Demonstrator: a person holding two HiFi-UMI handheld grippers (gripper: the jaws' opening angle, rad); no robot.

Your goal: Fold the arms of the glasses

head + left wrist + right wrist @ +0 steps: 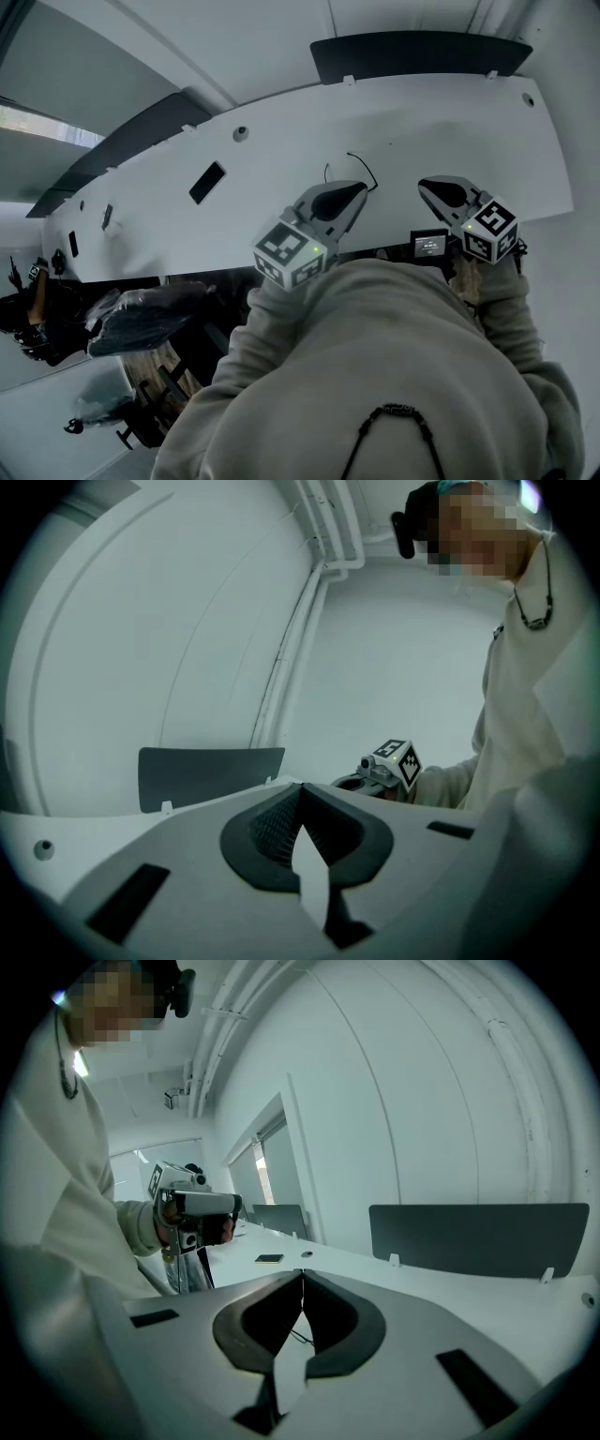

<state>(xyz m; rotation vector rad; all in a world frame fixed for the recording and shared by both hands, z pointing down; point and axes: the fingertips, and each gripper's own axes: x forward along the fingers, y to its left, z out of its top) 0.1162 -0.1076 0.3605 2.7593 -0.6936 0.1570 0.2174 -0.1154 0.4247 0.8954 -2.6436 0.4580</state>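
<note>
Okay, your left gripper and right gripper are both closed on nothing. The glasses lie just off the left one at 12 o'clock, so it's nearer.

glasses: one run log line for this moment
glasses: on desk, not gripped | left claw: shut, empty | right claw: shut, empty | fold: not started

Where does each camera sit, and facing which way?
Head view: on the head, steeply down at the desk; sweatshirt, left gripper, right gripper show.
Left gripper view: on that gripper, along shut jaws toward the divider panel; right gripper, sleeve show.
Right gripper view: on that gripper, along shut jaws across the desk; left gripper shows.
Shared: divider panel.
</note>
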